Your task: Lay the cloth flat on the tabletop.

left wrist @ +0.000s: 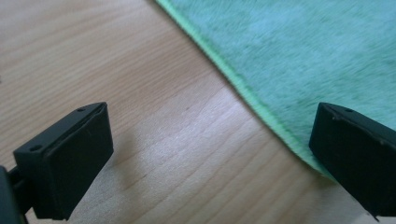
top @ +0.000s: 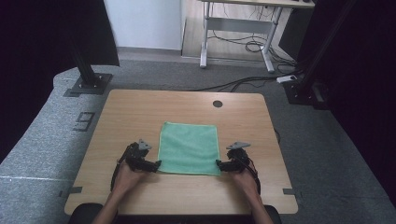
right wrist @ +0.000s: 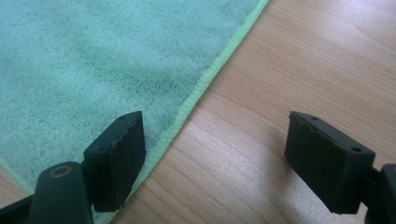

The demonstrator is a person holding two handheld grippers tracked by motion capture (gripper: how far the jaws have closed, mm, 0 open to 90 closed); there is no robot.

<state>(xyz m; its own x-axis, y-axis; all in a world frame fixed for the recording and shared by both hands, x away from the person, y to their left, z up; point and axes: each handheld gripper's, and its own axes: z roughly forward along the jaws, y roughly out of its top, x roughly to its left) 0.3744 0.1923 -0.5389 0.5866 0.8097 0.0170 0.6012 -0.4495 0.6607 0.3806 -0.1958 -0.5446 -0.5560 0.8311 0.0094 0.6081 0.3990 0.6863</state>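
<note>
Light wood table (top: 140,107) with a round black grommet hole (top: 217,103) near its far edge. Grey carpet floor (top: 42,135) around the table, a "9" marking (top: 83,121) left of it. Beyond the table: white wall (top: 144,23), white-legged desk (top: 238,32), cables (top: 243,83) on floor. Black posts on base plates (top: 88,84) flank the table's far corners; dark curtains behind them.

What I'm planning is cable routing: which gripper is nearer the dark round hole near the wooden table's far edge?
Right. The right gripper sits straight in front of the dark round hole; the left gripper sits across the green cloth, leftward.
</note>
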